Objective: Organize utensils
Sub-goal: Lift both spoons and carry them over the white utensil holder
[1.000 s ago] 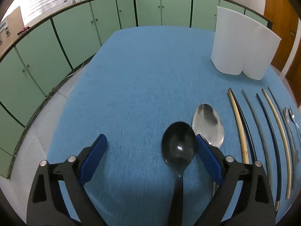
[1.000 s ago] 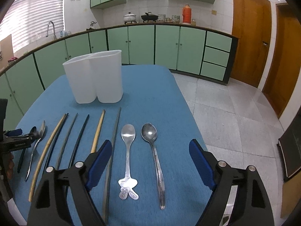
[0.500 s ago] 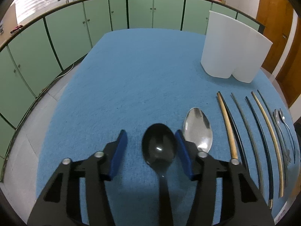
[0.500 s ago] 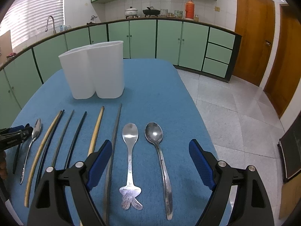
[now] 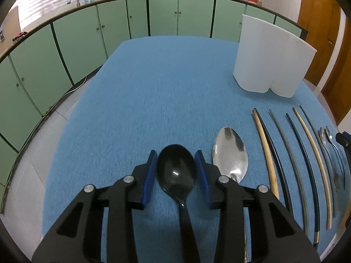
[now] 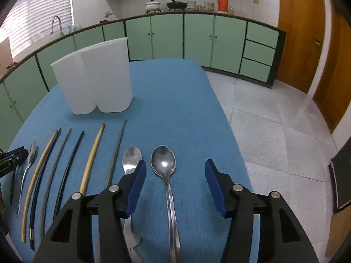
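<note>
around you, a kitchen: the blue-covered table [image 6: 175,87] sits mid-room. beyond it, pale green cabinets [image 6: 166,37] curve under a dark countertop bearing a white pot [image 6: 153,5], a black pan [image 6: 176,5] and an orange flask [image 6: 222,0]. left of the table, a faucet [image 6: 57,23] and blinded window [image 6: 37,15]. right, grey floor tiles [image 6: 274,118] and wooden doors [image 6: 300,37].
</note>
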The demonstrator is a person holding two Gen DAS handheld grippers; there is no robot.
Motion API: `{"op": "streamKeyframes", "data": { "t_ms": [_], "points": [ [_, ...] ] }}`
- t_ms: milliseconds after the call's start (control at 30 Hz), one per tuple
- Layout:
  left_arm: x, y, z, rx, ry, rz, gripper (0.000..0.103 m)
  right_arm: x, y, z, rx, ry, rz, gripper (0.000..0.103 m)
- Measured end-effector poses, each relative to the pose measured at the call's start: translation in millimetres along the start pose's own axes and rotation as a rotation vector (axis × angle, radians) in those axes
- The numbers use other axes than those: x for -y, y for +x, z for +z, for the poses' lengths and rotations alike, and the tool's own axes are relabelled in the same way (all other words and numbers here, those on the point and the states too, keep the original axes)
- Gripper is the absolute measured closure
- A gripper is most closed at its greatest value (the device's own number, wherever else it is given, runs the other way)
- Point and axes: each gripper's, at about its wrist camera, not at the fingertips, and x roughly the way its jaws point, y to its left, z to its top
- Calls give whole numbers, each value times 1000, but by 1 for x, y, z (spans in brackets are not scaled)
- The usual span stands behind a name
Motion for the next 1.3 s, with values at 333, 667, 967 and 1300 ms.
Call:
{"op": "streamKeyframes", "data": {
  "t_ms": [333, 667, 967, 1300],
  "points": [
    [1, 1, 1, 3, 1, 12, 69, -4, 31, 8, -69, -52, 43, 67],
    [2, -1, -2, 9, 4, 25, 69, -6, 33, 7, -80, -76, 44, 74],
    [0, -13, -5, 32, -15, 6, 69, -3, 16, 5, -40, -39, 63, 75],
    [-1, -83, -4, 292, -28, -60, 69, 3, -62, 22, 176, -27, 134, 75]
  ]
}}
